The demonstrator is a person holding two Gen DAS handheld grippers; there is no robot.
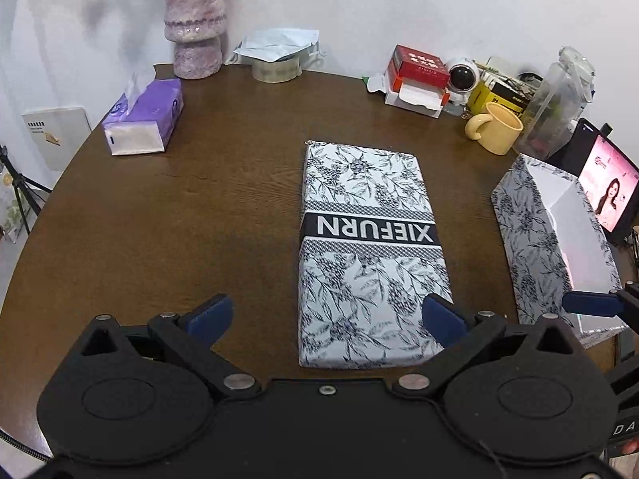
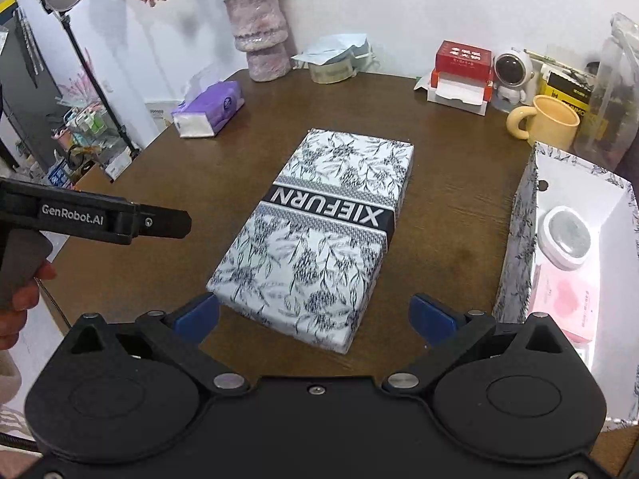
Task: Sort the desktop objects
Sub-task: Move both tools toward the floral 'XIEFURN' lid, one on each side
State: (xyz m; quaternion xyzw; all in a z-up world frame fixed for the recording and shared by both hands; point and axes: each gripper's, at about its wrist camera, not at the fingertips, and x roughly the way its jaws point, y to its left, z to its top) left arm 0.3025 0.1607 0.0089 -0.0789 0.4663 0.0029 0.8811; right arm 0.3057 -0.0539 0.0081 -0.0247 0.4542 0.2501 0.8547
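On the far left of the round dark brown wooden table point(image 1: 167, 215) lies a purple soft pack of tissues point(image 1: 144, 117), with a white tissue sticking out of its top. Behind it, by the white wall, stands a pink and white fuzzy-looking vase point(image 1: 195, 20) with flowers in it. Next to the vase a roll of clear tape point(image 1: 275, 68) sits under a pale plastic bag point(image 1: 279, 43).

The left hand-held gripper point(image 1: 327, 319) hangs low over the near edge of the table. Its blue fingers are spread wide and hold nothing. Its right finger point(image 1: 441, 317) is over the near corner of the lid.

In the middle of the table lies the flat white box lid with dark leaf drawings and a black band that says XIEFURN point(image 1: 367, 247). It lies flat, with its long side pointing away from me.

The right hand-held gripper point(image 2: 315, 317) is also spread wide and empty, with the near end of the lid between its blue fingers.

At the back right are a red and white small box point(image 1: 419, 76), a little white astronaut toy point(image 1: 463, 78) and a yellow mug point(image 1: 497, 127), all close together.

On the far right stands the open box with the same leaf pattern point(image 2: 519, 223). Inside it lie a round white case point(image 2: 565, 237) and a pink packet point(image 2: 563, 299).
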